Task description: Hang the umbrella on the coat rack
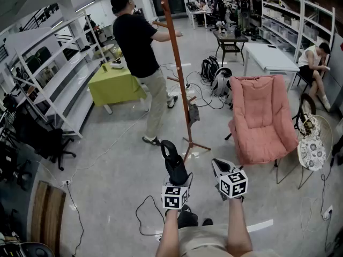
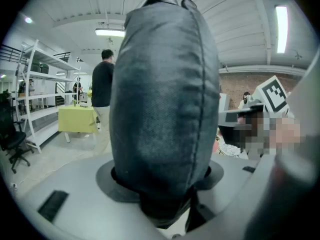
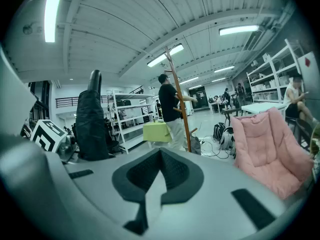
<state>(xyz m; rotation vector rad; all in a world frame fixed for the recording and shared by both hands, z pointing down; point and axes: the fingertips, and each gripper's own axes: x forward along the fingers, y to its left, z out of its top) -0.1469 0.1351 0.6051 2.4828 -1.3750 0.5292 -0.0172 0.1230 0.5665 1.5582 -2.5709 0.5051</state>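
Gripping black umbrella (image 1: 173,162) upright in left gripper (image 1: 175,182) jaws; right gripper (image 1: 219,168) jaws closed, empty; coat rack (image 1: 177,68) ahead.

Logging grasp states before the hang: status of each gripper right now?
Left gripper: closed on the umbrella.
Right gripper: closed, holding nothing.

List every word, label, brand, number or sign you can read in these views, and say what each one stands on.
No readable text in any view.
Left tool, marker cube: a black-and-white square pattern only, no letters or numbers.
Right tool, marker cube: the same, a pattern only.
Umbrella: plain dark fabric, no print visible.
Shelves: any labels on them are too small to read.
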